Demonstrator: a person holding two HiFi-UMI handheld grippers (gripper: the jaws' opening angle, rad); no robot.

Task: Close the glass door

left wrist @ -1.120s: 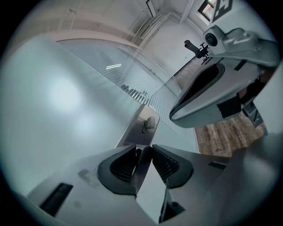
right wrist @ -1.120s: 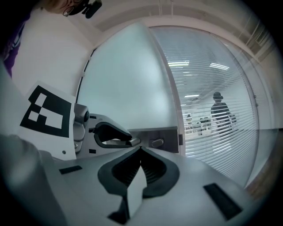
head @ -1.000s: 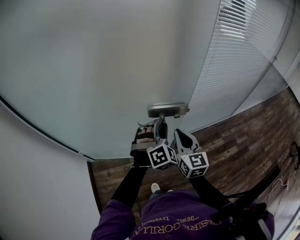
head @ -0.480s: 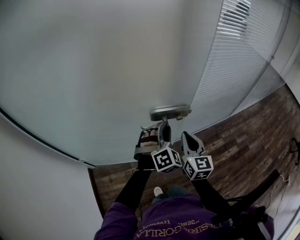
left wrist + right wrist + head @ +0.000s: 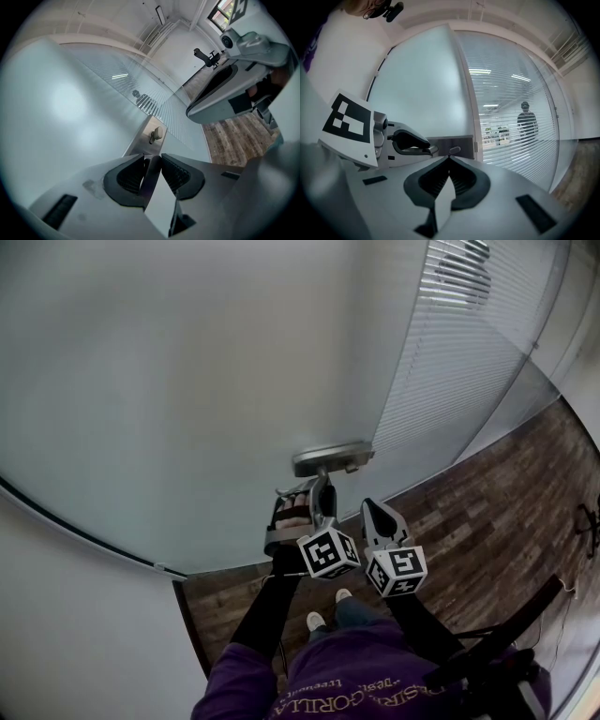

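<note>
Clamped onto the door handle with the left gripper — ribbed pads pressed against either side of the metal lever, jaws held partly apart by it. From the head view, reaching up from below to the handle on the frosted glass door. Just past the jaws in the left gripper view, a metal lock plate fixed to the glass, with a small thumb turn on it.

Holding nothing in the right gripper — jaws shut together, tips touching. Hovering just beside the left gripper, on its right, near the handle but apart from it, aimed at the lock plate close to the door's edge.

Door edge lying right alongside a striped glass wall; latched or not, impossible to tell from here. Behind the stripes, a dim standing person. Below the door and wall, dark wood floor. At the bottom of the head view, black sleeves leading back to a purple top.
</note>
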